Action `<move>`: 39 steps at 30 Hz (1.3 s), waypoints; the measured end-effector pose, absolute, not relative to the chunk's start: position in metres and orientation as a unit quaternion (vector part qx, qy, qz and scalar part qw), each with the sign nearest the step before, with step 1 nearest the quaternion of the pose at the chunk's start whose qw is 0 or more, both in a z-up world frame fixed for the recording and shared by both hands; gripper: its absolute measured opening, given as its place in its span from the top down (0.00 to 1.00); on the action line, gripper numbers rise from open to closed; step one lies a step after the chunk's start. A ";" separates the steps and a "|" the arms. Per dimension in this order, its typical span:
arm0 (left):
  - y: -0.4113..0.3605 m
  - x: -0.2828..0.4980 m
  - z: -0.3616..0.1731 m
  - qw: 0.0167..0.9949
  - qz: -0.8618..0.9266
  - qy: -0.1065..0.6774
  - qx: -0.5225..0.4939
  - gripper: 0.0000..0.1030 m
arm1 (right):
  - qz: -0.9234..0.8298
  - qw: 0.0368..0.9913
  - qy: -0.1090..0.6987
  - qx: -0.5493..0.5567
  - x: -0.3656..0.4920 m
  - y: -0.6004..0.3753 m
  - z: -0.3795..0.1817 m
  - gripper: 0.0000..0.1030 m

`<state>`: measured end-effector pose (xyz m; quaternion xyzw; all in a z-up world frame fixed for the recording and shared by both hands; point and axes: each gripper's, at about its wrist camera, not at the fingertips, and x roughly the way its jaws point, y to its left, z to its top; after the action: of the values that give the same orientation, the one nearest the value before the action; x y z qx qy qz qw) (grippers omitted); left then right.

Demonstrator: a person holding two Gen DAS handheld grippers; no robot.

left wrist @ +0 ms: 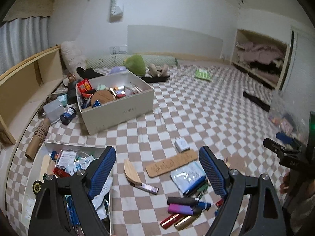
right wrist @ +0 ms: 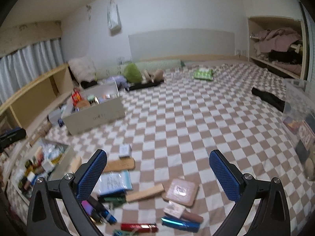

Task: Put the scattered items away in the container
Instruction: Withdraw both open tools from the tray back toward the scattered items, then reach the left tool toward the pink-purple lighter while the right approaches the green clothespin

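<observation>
Scattered items lie on the checkered bedspread: a curved wooden piece [left wrist: 132,172], a long cork board [left wrist: 171,163], a white charger [left wrist: 182,145], a blue-edged packet [left wrist: 188,177] and several lighters, one of them purple [left wrist: 180,209]. My left gripper [left wrist: 157,163] hangs open above them, holding nothing. A white box [left wrist: 118,110] full of small things stands at the back left. A shallow tray [left wrist: 78,145] of items lies under the left finger. My right gripper [right wrist: 157,169] is open and empty over a square cork coaster [right wrist: 181,191], a wooden block [right wrist: 144,194] and a red lighter [right wrist: 138,227].
A wooden shelf [left wrist: 23,86] runs along the left. A cardboard tube [left wrist: 34,145] and a blue bottle [left wrist: 68,115] lie beside the box. A green plush [left wrist: 135,64], a green packet [left wrist: 202,75] and a black item [left wrist: 256,100] lie further back. A clear plastic container [right wrist: 299,106] stands at the right.
</observation>
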<state>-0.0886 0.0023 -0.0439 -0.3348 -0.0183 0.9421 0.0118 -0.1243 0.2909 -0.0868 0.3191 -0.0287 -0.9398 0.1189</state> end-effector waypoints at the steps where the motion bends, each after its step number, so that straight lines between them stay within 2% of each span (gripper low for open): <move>1: 0.005 -0.089 -0.048 0.014 0.940 -0.013 -0.340 0.07 | -0.938 0.119 -0.023 0.326 -0.125 0.292 -0.092 0.00; 9: 0.028 -0.092 -0.085 0.033 0.921 0.030 -0.387 0.00 | -0.913 0.114 -0.013 0.392 -0.129 0.299 -0.131 0.00; 19: 0.051 -0.091 -0.125 0.057 0.889 0.073 -0.448 0.00 | -0.880 0.109 -0.010 0.462 -0.127 0.305 -0.173 0.00; 26: 0.051 -0.089 -0.151 0.061 0.865 0.081 -0.491 0.00 | -0.843 0.148 -0.004 0.516 -0.114 0.278 -0.199 0.00; 30: 0.050 -0.086 -0.162 0.060 0.857 0.086 -0.504 0.00 | -0.818 0.175 -0.023 0.547 -0.106 0.263 -0.208 0.00; 39: 0.053 -0.084 -0.186 0.072 0.835 0.097 -0.536 0.00 | -0.775 0.170 -0.088 0.603 -0.097 0.255 -0.226 0.00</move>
<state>-0.0839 0.0528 -0.1858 -0.5364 0.0975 0.8352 0.0717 -0.0973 0.2553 -0.2261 0.6026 -0.0884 -0.7747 0.1700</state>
